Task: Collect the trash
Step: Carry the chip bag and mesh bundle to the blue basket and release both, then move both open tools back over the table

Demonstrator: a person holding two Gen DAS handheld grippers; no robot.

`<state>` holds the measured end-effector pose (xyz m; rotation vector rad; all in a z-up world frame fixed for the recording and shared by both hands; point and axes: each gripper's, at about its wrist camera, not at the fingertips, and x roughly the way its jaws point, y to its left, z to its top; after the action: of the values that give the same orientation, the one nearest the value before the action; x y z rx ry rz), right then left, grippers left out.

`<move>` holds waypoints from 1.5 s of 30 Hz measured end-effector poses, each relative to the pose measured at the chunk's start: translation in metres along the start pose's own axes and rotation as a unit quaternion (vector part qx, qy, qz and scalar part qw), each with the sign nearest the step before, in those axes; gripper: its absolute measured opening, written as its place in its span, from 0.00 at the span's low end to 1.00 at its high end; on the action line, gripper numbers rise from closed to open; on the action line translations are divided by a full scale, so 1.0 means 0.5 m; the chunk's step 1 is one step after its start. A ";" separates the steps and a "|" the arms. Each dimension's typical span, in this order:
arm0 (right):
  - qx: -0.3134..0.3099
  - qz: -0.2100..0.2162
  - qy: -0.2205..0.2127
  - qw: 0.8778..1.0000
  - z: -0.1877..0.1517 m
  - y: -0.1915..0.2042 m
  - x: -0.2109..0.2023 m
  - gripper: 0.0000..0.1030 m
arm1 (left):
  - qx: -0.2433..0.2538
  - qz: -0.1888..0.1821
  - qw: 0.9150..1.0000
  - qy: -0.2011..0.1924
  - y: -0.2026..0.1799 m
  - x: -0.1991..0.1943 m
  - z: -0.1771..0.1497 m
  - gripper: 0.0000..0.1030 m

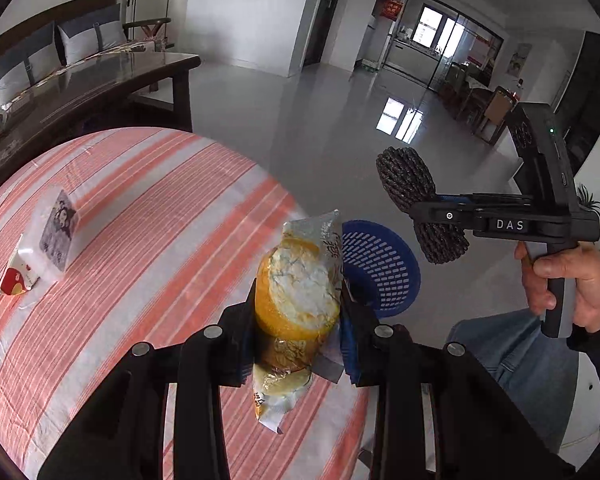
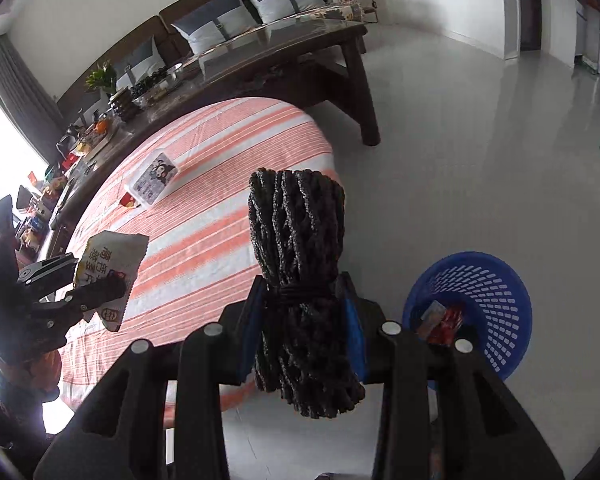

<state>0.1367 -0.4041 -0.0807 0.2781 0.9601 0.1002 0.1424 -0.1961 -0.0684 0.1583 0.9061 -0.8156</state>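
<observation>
My left gripper (image 1: 298,312) is shut on a yellow and white snack wrapper (image 1: 296,300) and holds it above the right edge of the striped table (image 1: 140,208). It also shows in the right wrist view (image 2: 108,276). My right gripper (image 2: 300,312) is shut on a bundle of black cord (image 2: 300,280) and holds it over the floor beside the table; it also shows in the left wrist view (image 1: 420,200). A blue perforated trash basket (image 2: 496,304) stands on the floor to the right with a red wrapper (image 2: 446,326) inside, and shows in the left wrist view (image 1: 384,264).
A clear packet with a cartoon picture (image 1: 58,228) and a small red and white wrapper (image 1: 16,278) lie on the table's left. A dark wooden table (image 2: 300,60) with clutter stands behind, with a sofa (image 2: 220,24) beyond. Grey floor (image 2: 480,152) lies to the right.
</observation>
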 end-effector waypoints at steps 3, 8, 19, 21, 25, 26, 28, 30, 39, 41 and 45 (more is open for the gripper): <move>0.026 -0.033 0.000 0.999 -0.007 -0.093 -0.012 0.34 | 0.019 -0.021 0.999 0.014 -0.076 0.067 0.041 0.33; 0.060 -0.069 0.011 0.996 -0.020 -0.221 0.011 0.34 | 0.044 -0.051 0.997 0.043 -0.192 0.199 0.085 0.33; 0.133 -0.085 0.013 0.987 -0.061 -0.433 0.084 0.34 | 0.053 -0.078 0.991 0.090 -0.295 0.493 0.115 0.34; 0.150 -0.077 0.015 0.986 -0.058 -0.458 0.096 0.34 | 0.060 -0.077 0.991 0.095 -0.306 0.532 0.113 0.34; 0.157 -0.076 0.015 0.985 -0.049 -0.487 0.109 0.36 | 0.058 -0.068 0.990 0.106 -0.307 0.599 0.105 0.36; 0.159 -0.076 0.017 0.984 -0.048 -0.492 0.114 0.38 | 0.057 -0.063 0.991 0.106 -0.304 0.615 0.103 0.40; 0.168 -0.071 0.020 0.983 -0.050 -0.501 0.122 0.50 | 0.051 -0.055 0.992 0.100 -0.294 0.637 0.102 0.65; 0.174 -0.072 0.021 0.982 -0.047 -0.509 0.120 0.53 | 0.036 -0.045 0.994 0.090 -0.277 0.647 0.104 0.72; 0.182 -0.125 -0.034 0.975 -0.044 -0.494 0.055 0.76 | 0.029 -0.039 0.998 0.044 -0.270 0.486 0.112 0.86; 0.184 -0.140 -0.037 0.972 -0.048 -0.470 0.054 0.80 | 0.042 -0.029 0.998 0.027 -0.265 0.415 0.101 0.87; 0.154 -0.142 -0.048 0.977 -0.058 -0.378 0.054 0.80 | 0.044 -0.008 0.999 0.007 -0.216 0.276 0.047 0.91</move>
<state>0.1212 -0.5746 -0.1706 0.4245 0.9084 -0.3244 0.1307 -0.3594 -0.1352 0.2330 0.8866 -0.8711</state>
